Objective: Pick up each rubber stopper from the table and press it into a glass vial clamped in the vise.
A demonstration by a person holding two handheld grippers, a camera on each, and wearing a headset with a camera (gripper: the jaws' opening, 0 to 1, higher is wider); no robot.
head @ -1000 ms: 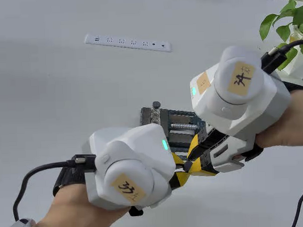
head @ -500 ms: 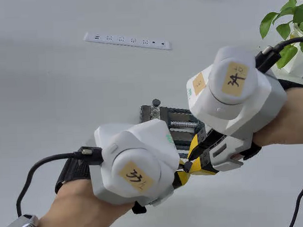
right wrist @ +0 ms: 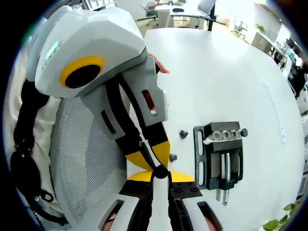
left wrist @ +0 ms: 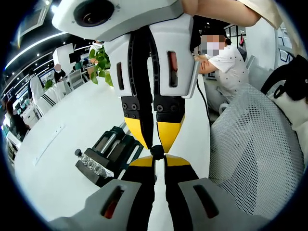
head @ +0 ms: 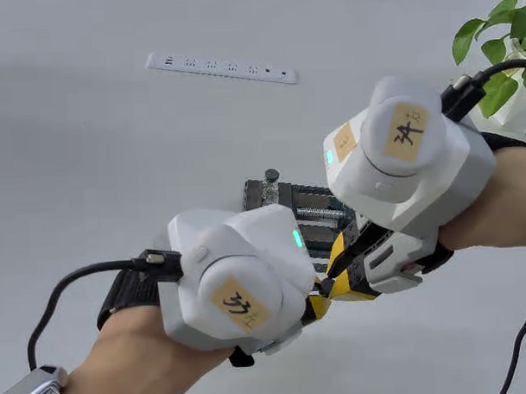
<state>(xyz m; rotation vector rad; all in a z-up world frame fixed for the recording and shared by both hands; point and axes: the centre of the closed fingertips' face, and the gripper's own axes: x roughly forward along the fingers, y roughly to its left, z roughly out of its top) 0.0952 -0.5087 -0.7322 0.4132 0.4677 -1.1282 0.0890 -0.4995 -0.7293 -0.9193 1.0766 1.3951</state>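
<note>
Left claw (left wrist: 155,160), right claw (right wrist: 161,177) pinch stopper (left wrist: 156,151); axis unclear

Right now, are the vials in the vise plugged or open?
Mostly open: vials show bare mouths; the end one carries a black stopper.

A dark stopper (right wrist: 183,134) lies beside the vise (right wrist: 201,154) clamping clear vials (right wrist: 224,136).

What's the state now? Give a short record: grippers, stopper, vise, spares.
left gripper: tip to tip with right gripper
stopper: where both sets of tips meet; which one grips it is unclear
vise: on table, row of vials clamped
spares: two on table beside vise
</note>
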